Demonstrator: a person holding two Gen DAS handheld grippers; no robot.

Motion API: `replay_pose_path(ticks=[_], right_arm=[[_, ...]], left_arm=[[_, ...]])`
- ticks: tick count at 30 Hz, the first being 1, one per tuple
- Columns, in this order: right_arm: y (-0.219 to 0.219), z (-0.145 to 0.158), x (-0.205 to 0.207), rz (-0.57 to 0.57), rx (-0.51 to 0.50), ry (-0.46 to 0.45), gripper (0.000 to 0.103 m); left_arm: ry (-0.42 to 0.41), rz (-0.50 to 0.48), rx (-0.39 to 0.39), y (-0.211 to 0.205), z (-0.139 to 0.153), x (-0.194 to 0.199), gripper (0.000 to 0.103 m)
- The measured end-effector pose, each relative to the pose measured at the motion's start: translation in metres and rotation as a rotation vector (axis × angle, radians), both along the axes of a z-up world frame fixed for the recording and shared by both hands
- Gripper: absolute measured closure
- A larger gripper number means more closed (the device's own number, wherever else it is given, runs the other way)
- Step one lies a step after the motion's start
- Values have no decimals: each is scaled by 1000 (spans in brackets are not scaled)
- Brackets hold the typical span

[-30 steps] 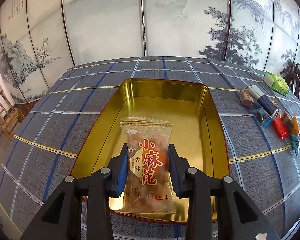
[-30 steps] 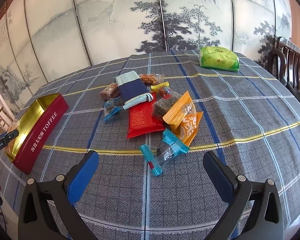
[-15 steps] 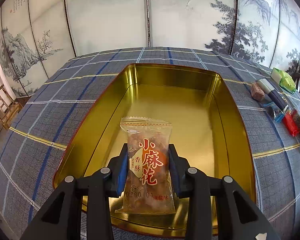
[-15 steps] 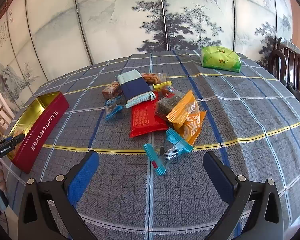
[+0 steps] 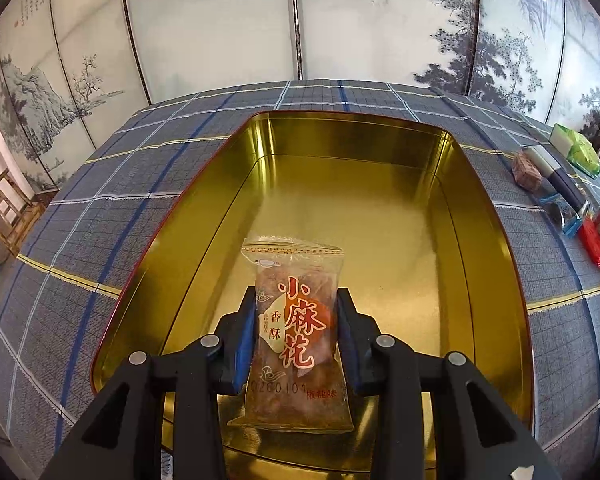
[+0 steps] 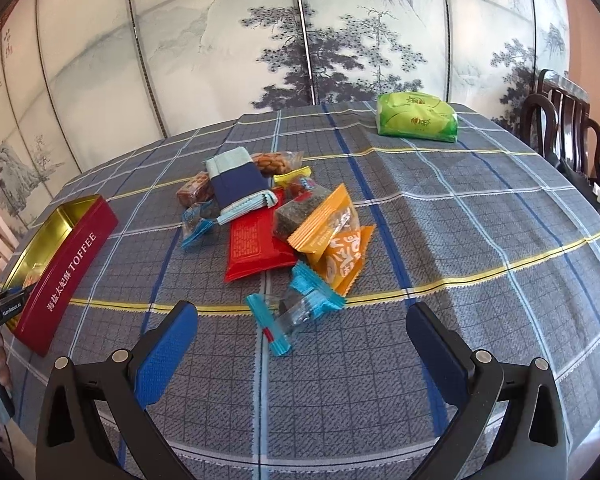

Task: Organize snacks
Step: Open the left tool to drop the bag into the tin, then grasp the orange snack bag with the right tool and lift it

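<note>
My left gripper point(image 5: 296, 332) is shut on a clear snack packet with red Chinese lettering point(image 5: 294, 320) and holds it inside the near end of the open gold-lined tin point(image 5: 480, 216). The rest of the tin floor looks bare. In the right wrist view the same tin point(image 6: 66, 256) is red outside, marked TOFFEE, at the far left. My right gripper point(image 6: 300, 344) is open and empty above the tablecloth, just in front of a blue-ended candy point(image 6: 296, 306). Behind it lies a pile of snacks: a red packet point(image 6: 254, 242), orange packets point(image 6: 332, 240), a navy pouch point(image 6: 236, 186).
A green packet point(image 6: 416, 120) lies alone at the table's far right. The snack pile also shows at the right edge of the left wrist view point(image 5: 572, 200). Dark wooden chairs point(image 6: 572, 128) stand to the right, and a painted folding screen point(image 6: 300, 40) stands behind the table.
My left gripper has carried the packet forward and down, from over the tin's near rim to inside the tin. My right gripper has stayed almost still and open.
</note>
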State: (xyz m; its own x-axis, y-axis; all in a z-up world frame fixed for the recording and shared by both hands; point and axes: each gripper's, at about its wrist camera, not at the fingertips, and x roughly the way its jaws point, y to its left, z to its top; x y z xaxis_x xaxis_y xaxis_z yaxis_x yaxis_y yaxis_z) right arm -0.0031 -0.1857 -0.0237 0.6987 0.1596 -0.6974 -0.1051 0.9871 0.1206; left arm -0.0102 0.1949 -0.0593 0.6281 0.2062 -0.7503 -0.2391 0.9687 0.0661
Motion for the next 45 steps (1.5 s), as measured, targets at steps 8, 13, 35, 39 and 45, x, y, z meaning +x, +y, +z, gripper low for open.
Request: replay_pose_path(ticks=[8,13,35,39,45], right_arm=[[-42,-10,5,-58,36,52,0],[-36,-9,6,6,29,34,0],[-20,-10,68,31,0,46,74],[-21,6,64,26,-17,9,76],[9,42,65,69,-92,-89,76]], left_arm=[[-68,17,-29,2,7,-9,42],[-193,-3,1,-5,28,-33,35],[-353,20,-54,-29,54,-141,24],[-343,5,-77,-39,49,-141,24],[-318,4,-99,-47,40,-146,24]])
